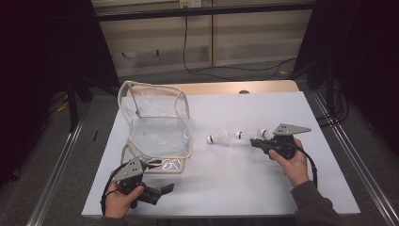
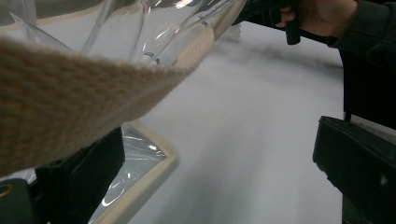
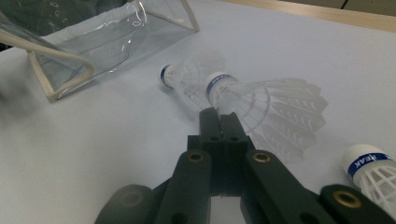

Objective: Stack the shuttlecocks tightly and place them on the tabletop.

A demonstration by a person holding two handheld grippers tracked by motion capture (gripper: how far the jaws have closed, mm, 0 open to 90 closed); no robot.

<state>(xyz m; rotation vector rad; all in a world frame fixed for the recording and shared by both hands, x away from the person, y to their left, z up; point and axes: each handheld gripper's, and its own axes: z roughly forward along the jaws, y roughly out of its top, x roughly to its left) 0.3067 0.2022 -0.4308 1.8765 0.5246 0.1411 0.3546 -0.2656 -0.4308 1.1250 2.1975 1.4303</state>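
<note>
White shuttlecock [image 3: 261, 107], blue band; clear bag [image 1: 160, 125], beige trim; white table [image 1: 244, 179].

**Black tools, grey plates, one dark sleeve**

Here is the left hand-held gripper [image 1: 162, 189]: matte black body, a grey three-cornered plate on top dotted with small dark holes, a black cable looping off its rear. Over to the right hand-held gripper [image 1: 255, 141], same build, its grey plate drilled too, a black cable curving away behind the right hand [image 1: 294, 162]. Up close in the right gripper view, the black linkage arms are blocky and angular, each pivot set with a brass-coloured ring. The left gripper view shows thick, square-edged black jaws and another brass ring. The right forearm wears a dark grey sleeve [image 1: 314, 202] with a ribbed cuff.
</note>
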